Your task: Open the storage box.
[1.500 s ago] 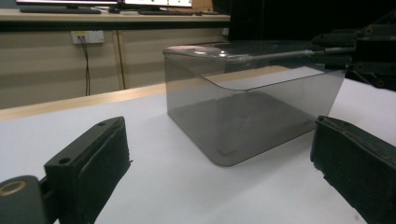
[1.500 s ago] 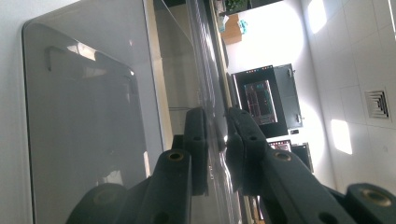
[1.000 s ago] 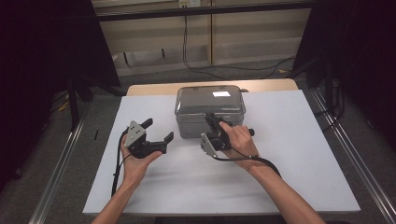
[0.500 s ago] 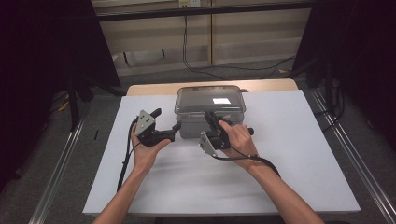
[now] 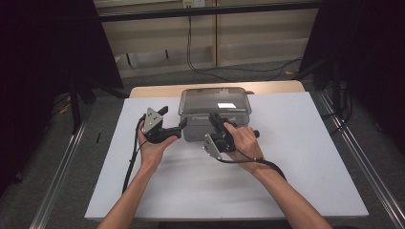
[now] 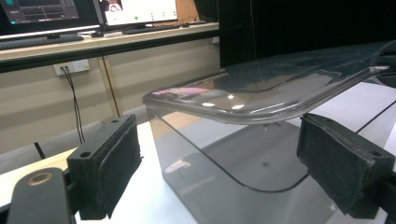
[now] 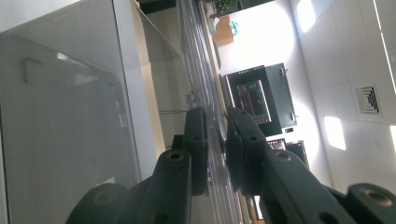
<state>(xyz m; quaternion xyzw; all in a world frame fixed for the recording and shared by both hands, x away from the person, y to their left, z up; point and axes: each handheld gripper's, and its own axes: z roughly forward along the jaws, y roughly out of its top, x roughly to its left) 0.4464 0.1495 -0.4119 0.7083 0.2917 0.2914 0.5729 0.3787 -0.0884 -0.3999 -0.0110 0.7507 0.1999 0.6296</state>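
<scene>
My left gripper [image 5: 177, 128] has slid in from the open mat to the clear box [image 5: 215, 102] at the table's far middle, its jaws closing a little yet clear around the corner. My right gripper [image 5: 216, 121] stays clenched, seemingly on the box's lid rim.

Bare forearms, two black hand-held grippers

The left gripper [image 5: 180, 125] and the right gripper [image 5: 213, 119] are black, each carrying a grey three-cornered plate with small dark screw holes and trailing a black cable along the person's sleeveless forearm. In the left gripper view the blocky jaws wear thick, rough-textured black pads [image 6: 120, 161], with a round brass-coloured bushing at one pivot and small screw holes in the jaw tops. In the right gripper view the matte black links show brass-ringed pivot holes and narrow fingers [image 7: 195, 140]
</scene>
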